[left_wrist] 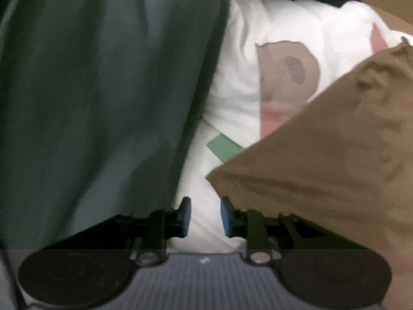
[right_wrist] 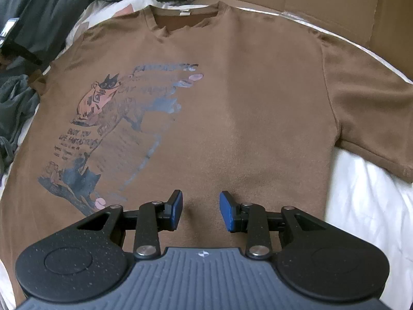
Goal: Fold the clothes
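Both tongs gape empty: right tongs over brown T-shirt; left tongs beside it.

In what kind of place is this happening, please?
Probably a bedroom: the brown T-shirt lies spread on a white printed bedsheet, other clothes are heaped beside it, and a cardboard box stands behind.
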`<state>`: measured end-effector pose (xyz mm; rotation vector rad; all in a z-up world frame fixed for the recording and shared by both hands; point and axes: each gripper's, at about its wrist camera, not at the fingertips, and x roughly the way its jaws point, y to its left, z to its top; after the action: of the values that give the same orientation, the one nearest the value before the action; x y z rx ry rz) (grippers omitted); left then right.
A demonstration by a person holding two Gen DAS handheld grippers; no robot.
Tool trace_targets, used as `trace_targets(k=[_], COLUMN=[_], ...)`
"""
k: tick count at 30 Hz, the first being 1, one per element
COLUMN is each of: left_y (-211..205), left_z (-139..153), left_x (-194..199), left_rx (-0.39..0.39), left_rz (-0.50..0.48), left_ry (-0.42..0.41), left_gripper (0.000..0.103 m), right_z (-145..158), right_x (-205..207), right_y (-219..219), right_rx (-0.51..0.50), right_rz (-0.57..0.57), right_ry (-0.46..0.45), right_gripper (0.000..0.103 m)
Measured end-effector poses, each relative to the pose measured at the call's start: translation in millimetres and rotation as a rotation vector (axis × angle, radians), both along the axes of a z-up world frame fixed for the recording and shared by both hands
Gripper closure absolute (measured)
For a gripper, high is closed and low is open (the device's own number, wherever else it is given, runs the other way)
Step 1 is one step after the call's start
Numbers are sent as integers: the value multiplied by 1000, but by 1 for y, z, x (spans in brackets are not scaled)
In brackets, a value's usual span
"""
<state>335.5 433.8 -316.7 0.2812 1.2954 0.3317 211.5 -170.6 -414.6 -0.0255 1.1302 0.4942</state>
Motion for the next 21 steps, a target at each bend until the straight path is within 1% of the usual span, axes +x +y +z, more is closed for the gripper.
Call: trace_targets(k=[3, 5, 6, 9, 13, 18, 21], left_y=[-7, -15, -19, -23, -21, -16, -15], left_z=[7, 11, 13, 15, 4, -2, -2], left_x=[-18, -11, -8, -14, -22, -29, -34], left_rx=[-29, -77, -105, -175, -250, -345, -368], left_rz=[20, 50, 67, 106, 158, 229, 258], left_ry=[-12, -26, -30, -41, -62, -86, -96], left_gripper=[72, 68, 67, 63, 53, 54, 55], right_z=[3, 4, 5, 6, 6, 7, 6], right_x=[-3, -5, -6, -8, -12, -16, -17], right_y=[0, 1, 1, 1, 1, 3, 2], right_rx=[7, 10, 12, 13, 13, 8, 4], right_rz=[1, 3, 5, 4, 8, 19, 19], right_ry=[-3, -7, -10, -9, -11, -16, -17], right_gripper=[64, 64, 64, 64, 64, 64, 64])
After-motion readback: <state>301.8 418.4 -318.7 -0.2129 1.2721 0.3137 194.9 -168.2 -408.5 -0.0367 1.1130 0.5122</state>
